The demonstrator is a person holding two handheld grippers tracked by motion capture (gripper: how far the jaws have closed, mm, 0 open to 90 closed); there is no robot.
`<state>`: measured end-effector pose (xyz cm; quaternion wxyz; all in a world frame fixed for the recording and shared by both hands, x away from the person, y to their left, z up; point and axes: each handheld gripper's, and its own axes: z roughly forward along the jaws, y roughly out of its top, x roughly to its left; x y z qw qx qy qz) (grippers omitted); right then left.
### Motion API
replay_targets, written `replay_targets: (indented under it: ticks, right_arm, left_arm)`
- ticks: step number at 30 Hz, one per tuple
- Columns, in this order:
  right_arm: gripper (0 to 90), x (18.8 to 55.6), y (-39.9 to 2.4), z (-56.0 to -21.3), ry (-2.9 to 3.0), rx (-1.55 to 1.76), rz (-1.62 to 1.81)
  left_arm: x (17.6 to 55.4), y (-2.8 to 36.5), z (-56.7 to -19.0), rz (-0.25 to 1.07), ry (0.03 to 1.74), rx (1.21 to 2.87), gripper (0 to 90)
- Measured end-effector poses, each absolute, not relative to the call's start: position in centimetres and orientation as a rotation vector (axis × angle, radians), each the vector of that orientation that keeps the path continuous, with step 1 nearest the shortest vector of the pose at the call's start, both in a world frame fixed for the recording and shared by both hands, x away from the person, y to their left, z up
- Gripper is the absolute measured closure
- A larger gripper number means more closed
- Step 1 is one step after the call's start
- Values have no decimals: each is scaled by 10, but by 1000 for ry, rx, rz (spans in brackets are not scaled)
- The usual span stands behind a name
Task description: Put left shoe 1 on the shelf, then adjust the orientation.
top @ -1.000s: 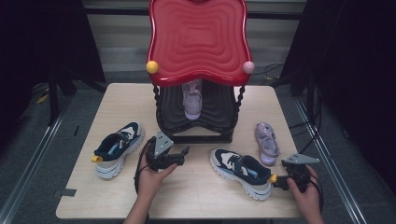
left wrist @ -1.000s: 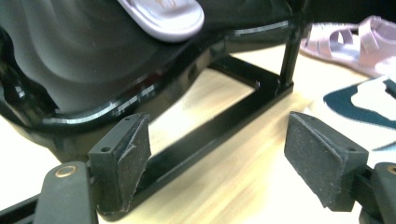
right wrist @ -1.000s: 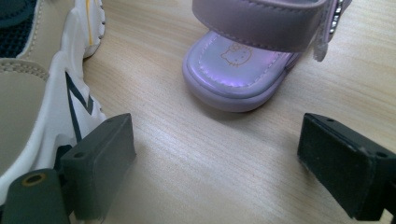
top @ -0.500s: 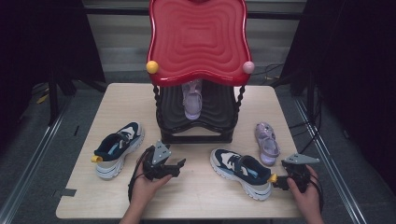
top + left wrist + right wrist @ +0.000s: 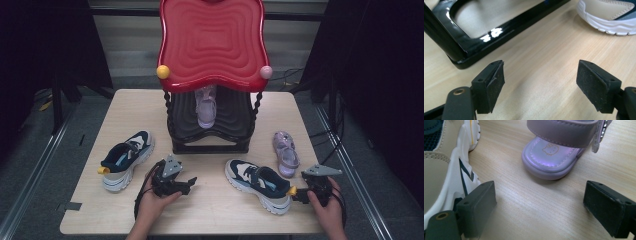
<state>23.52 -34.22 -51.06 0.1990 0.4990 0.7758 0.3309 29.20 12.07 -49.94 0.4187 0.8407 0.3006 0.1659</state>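
On the table, my left gripper [image 5: 189, 183] rests low in front of the black stand base [image 5: 210, 145], jaws open and nothing between them. In the left gripper view the open gripper [image 5: 540, 83] faces bare wood, with the stand's glossy base frame [image 5: 461, 50] ahead on the left and a sneaker's sole [image 5: 609, 17] at the top right. My right gripper [image 5: 303, 194] sits by the heel of the navy, beige and white sneaker [image 5: 257, 184]. Its open gripper [image 5: 540, 207] faces the purple sandal [image 5: 554, 157], with the sneaker [image 5: 446, 170] at its left.
A second matching sneaker [image 5: 125, 159] lies at the table's left. The purple sandal [image 5: 286, 152] lies right of the stand, and its twin [image 5: 206, 107] stands on the stand's shelf under the red wavy top [image 5: 212, 40]. Bare wood lies between the two sneakers.
My left gripper has sunk and drawn back toward the table's near edge. The right gripper and all the shoes have kept still.
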Motion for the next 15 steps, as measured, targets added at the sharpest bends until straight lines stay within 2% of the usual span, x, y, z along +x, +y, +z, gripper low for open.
replay_targets:
  ticks: [15]
  right_arm:
    - [103, 235, -342, -511, 2171, 1393, 925]
  left_arm:
    - [292, 122, -507, 370, 747, 2178, 218]
